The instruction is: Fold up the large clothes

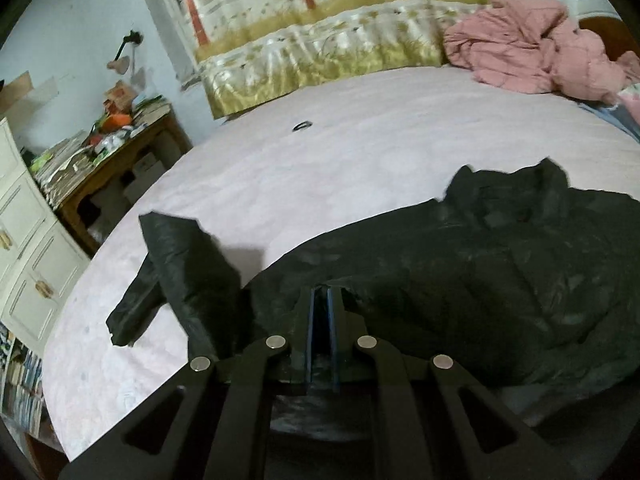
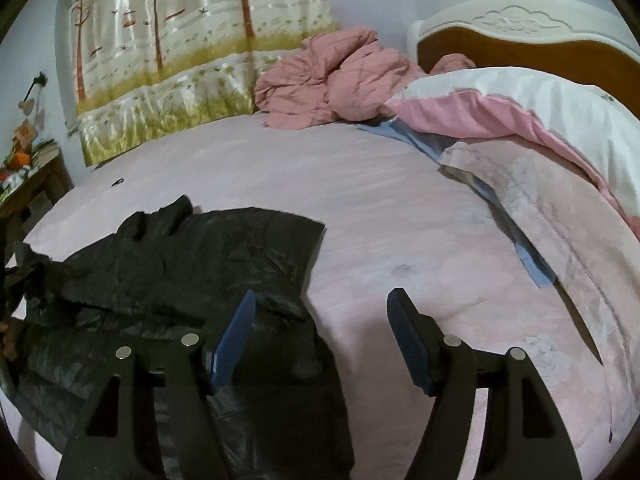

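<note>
At the far left stands a cream cabinet (image 1: pixel 28 248) with panelled drawers, and beside it a brown wooden worktop (image 1: pixel 116 168) piled with books and papers — no print on them can be read. A glossy curtain (image 1: pixel 320 28) printed with russet tree trunks and yellow-green grass hangs behind the bed's far edge. The bed (image 1: pixel 320 160) is covered in a pale pink sheet with a faint, soft weave.

The black jacket (image 1: pixel 480 272), a thin, crinkled, slightly shiny fabric with a quilted look, lies at the near edge of the bed toward its left side. 1 sleeve (image 1: pixel 176 272) juts out to the left, creased and angular, and the collar (image 1: pixel 516 188) stands up in jagged points toward the bed's middle. No label or brand shows on it.

The left gripper (image 1: pixel 322 304) has its 2 blue-padded fingers (image 1: pixel 310 320) pressed together, pinching a fold of the jacket's near edge. The right gripper (image 2: pixel 322 320) holds its ribbed blue fingers (image 2: pixel 236 332) spread apart — the left one over the jacket's right side, the other over bare sheet, nothing clasped.

At the far right corner sits a rumpled dusty-pink quilt (image 2: pixel 336 84), stitched in diamonds, next to a white and pink duvet (image 2: pixel 540 120) and a carved cream headboard (image 2: pixel 520 20) with a brown wood panel.
</note>
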`<state>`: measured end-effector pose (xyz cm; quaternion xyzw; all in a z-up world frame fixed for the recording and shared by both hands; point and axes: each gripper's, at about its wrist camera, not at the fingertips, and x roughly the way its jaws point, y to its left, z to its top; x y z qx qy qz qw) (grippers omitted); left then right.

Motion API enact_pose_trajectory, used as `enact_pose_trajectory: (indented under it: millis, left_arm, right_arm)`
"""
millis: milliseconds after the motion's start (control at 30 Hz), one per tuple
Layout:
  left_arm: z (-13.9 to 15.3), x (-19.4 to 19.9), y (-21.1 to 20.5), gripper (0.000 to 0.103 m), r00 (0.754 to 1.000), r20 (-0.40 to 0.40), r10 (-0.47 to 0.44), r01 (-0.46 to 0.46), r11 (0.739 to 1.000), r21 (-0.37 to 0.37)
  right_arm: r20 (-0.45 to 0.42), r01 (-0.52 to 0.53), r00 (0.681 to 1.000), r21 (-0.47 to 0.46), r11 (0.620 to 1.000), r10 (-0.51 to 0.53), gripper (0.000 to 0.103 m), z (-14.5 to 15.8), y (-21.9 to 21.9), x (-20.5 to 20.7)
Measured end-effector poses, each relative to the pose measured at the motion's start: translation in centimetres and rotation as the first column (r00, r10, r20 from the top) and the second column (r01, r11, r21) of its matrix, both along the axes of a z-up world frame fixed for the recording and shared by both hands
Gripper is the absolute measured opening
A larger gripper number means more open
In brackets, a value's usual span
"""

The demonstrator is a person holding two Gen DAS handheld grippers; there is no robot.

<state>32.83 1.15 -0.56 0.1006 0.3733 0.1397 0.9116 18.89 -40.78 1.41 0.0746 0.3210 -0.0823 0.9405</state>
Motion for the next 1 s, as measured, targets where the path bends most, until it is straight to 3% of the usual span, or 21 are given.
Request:
enact_pose_trajectory:
  millis: [300, 433, 500, 600, 633, 700, 767, 867, 1000]
  left_arm:
    - [-1.0, -1.1, 3.5, 0.005, 0.999, -0.02, 0.033, -0.033, 0.999, -0.013]
    - [-0.2, -2.0, 4.5, 0.006, 0.998, 0.008, -0.061, 0.062, 0.987, -0.151]
    - [-0.2, -1.7, 4.5, 0.013, 0.992, -0.01, -0.122, 0.116, 0.966, -0.232]
    - [-1.2, -0.2, 4.1, 0.038, 0.988, -0.091, -0.122, 0.092, 0.956, -0.28]
    - [-1.9, 0.6, 4.0, 0.049, 0.984, -0.139, -0.11, 0.069, 0.96, -0.27]
    - [-3.3, 1.7, 3.9, 0.05, 0.974, -0.214, -0.071, 0.022, 0.974, -0.224]
    - [-5.1, 2.6, 4.1, 0.05, 0.958, -0.286, -0.03, -0.017, 0.986, -0.163]
    - [-5.4, 2.2, 3.7, 0.05, 0.96, -0.277, -0.032, -0.001, 0.993, -0.118]
    - [-5.5, 2.0, 3.1, 0.05, 0.959, -0.281, -0.047, 0.04, 0.999, -0.03]
  right_arm:
    - [-0.029, -0.029, 0.999, -0.009, 1.0, 0.028, 0.069, -0.8, 0.9, 0.2]
    - [-0.035, -0.099, 0.994, 0.005, 0.995, 0.1, 0.069, -0.6, 2.3, 0.7]
    - [-0.052, -0.149, 0.987, 0.025, 0.989, 0.15, 0.069, -0.5, 3.4, 1.7]
    - [-0.131, -0.172, 0.973, 0.142, 0.975, 0.191, 0.066, -0.9, 4.7, 4.7]
    - [-0.161, -0.173, 0.966, 0.189, 0.967, 0.204, 0.064, -1.3, 5.0, 5.7]
    - [-0.219, -0.17, 0.949, 0.243, 0.955, 0.225, 0.06, -2.4, 5.9, 7.7]
    - [-0.295, -0.154, 0.933, 0.194, 0.969, 0.208, 0.057, -3.7, 7.1, 9.3]
    - [-0.386, -0.181, 0.897, 0.127, 0.975, 0.217, 0.055, -6.1, 8.6, 10.6]
    - [-0.405, -0.2, 0.891, 0.06, 0.978, 0.207, 0.054, -6.9, 9.0, 10.6]
